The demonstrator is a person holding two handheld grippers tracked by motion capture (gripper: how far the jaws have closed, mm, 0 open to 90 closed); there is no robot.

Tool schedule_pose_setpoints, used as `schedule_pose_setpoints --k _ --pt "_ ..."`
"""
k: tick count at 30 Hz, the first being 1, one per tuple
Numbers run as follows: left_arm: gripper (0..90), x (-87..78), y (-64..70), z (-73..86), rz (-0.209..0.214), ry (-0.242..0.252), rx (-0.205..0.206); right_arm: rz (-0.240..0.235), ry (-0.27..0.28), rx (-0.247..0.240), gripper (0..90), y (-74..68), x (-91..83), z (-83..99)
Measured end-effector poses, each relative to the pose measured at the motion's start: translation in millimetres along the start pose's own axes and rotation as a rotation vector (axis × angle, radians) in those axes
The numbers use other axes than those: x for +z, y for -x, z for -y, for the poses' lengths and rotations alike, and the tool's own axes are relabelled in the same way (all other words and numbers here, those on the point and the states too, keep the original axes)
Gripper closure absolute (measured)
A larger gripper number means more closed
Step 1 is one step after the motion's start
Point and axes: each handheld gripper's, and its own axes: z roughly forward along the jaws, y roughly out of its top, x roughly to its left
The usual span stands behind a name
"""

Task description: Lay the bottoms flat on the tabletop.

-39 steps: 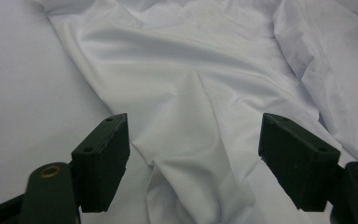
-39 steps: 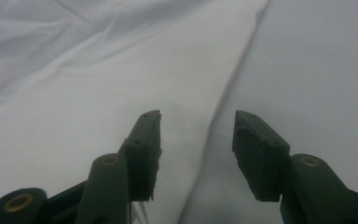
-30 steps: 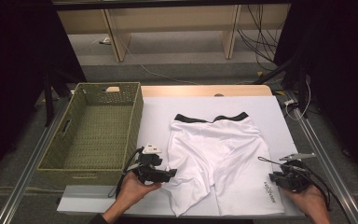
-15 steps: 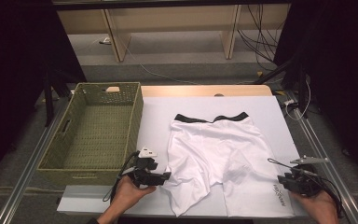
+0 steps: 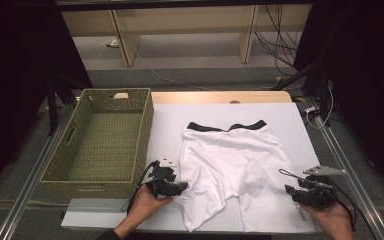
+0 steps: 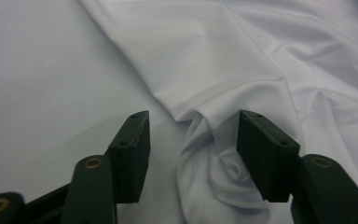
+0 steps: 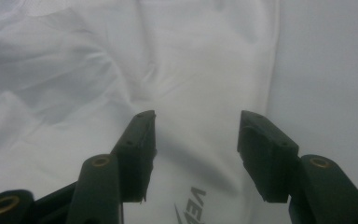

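1. Nearest, both grippers sit at the hem end of the white shorts (image 5: 232, 170). The left gripper (image 5: 172, 187) has its jaws wide around a twisted bunch of the left leg (image 6: 214, 154); the right gripper (image 5: 302, 195) is spread just as wide over the right leg's printed hem (image 7: 196, 205). Neither grips cloth.
2. Judged from this, the work is early: nothing is pinched, folded or moved.
3. The shorts lie mostly flat on the white table cover (image 5: 170, 120), wrinkled mid-way, with the black waistband (image 5: 225, 126) at the far end.
4. The wicker basket (image 5: 60, 155) sits to the left with nothing inside.
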Motion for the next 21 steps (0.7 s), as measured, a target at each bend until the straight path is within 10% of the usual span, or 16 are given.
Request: schedule_pose_setpoints --k 9,21 --pt "85.0 -2.7 -1.4 2.8 0.060 -0.034 -0.011 -0.011 0.006 -0.003 48.0 -1.1 -1.2 0.0" --pt "85.8 -43.1 -5.5 30.7 0.124 -0.040 -0.047 -0.008 0.012 -0.003 48.4 0.8 -1.5 1.4"
